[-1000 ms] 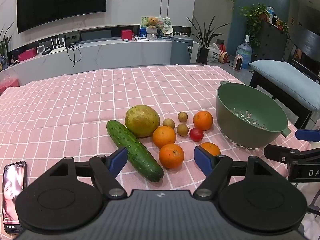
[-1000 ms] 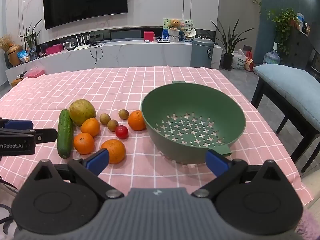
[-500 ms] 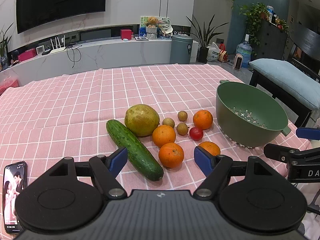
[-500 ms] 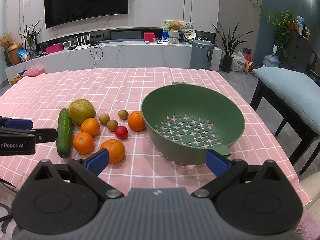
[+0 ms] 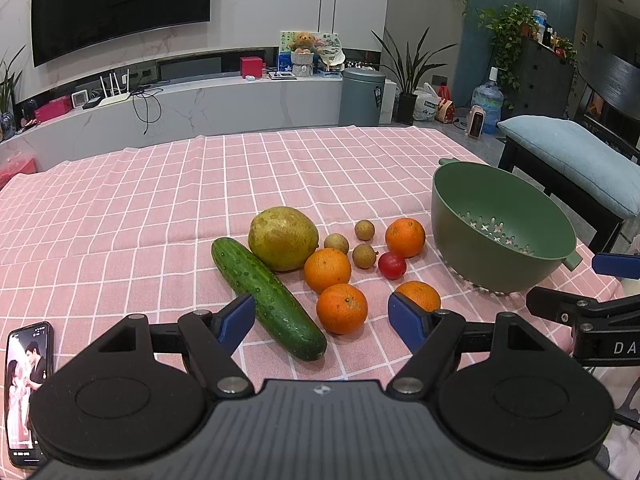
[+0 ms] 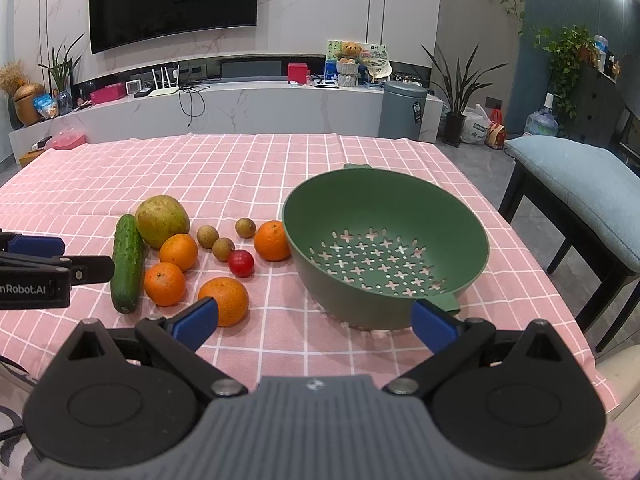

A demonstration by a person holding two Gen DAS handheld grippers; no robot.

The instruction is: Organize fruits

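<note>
On the pink checked tablecloth lie a cucumber [image 5: 267, 298], a large yellow-green fruit [image 5: 283, 237], several oranges [image 5: 341, 308], three small brown fruits [image 5: 364, 255] and a small red fruit [image 5: 392, 265]. An empty green colander [image 5: 500, 236] stands to their right; it also shows in the right wrist view [image 6: 386, 256]. My left gripper [image 5: 322, 320] is open and empty, just short of the cucumber and nearest orange. My right gripper [image 6: 314, 318] is open and empty, between an orange [image 6: 224, 300] and the colander's near rim.
A phone [image 5: 28, 388] with a lit screen lies at the table's near left. A bench with a blue cushion [image 6: 580, 184] stands off the table's right edge. The far half of the tablecloth [image 5: 240, 168] is bare cloth.
Both grippers have shifted only slightly; the fruits and colander have not moved. Both stay open.
</note>
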